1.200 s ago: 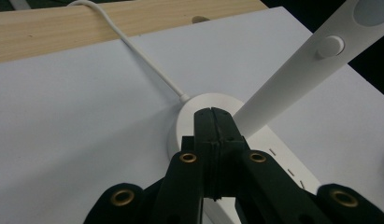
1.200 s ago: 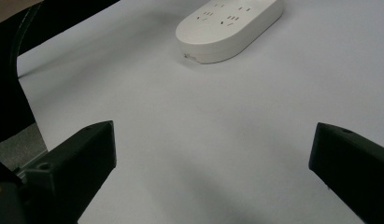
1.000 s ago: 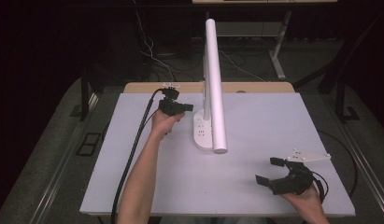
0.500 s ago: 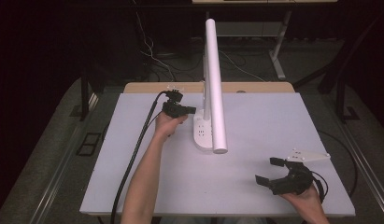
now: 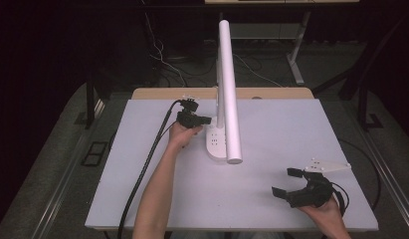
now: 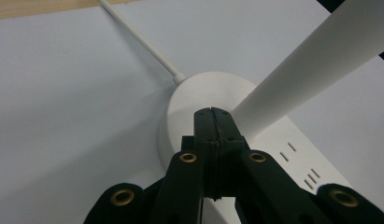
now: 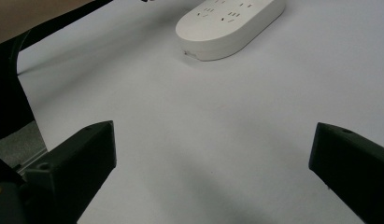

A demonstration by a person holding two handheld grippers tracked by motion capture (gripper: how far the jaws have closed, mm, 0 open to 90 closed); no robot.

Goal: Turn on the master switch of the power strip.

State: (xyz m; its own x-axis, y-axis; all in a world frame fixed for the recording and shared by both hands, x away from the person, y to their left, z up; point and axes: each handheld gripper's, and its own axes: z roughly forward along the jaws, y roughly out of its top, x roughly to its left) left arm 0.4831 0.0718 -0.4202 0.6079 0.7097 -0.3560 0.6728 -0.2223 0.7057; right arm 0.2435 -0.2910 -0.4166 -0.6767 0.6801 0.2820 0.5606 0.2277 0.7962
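Table: white table top [image 5: 291, 139], with a strip of wooden edge along its far side and dark floor around it.
Power strip: white power strip [image 5: 215, 143] lies flat near the middle of the table, slightly toward the far side; socket slots show on its top, and in the right gripper view it lies well ahead [image 7: 229, 25] across bare white surface.
Cord: thin white cord [image 6: 138, 39] leaves the rounded end of the power strip and runs toward the wooden edge of the table.
White tube: long white tube [image 5: 228, 89] rises over the power strip and leans toward the camera in the high view; in the left gripper view it crosses above the strip as a broad white bar [image 6: 316, 70]. Whether it is joined to the strip cannot be told.
Left gripper: left gripper [image 5: 202, 120] is held at the far end of the power strip, on its left side, its tips pointing right toward the tube; in its own view the jaws are pressed together with no gap [image 6: 212, 122] and nothing between them, their tips over the rounded end of the strip just beside the foot of the tube. Contact with the strip cannot be told.
Left hand: left hand [image 5: 181, 135] grips it from behind, and a black cable [image 5: 142, 174] trails back along the forearm.
Right gripper: right gripper [image 5: 286, 181] rests near the front right corner of the table, well apart from the power strip, jaws spread wide and empty.
Right hand: right hand [image 5: 324, 211] holds it from below in the high view.
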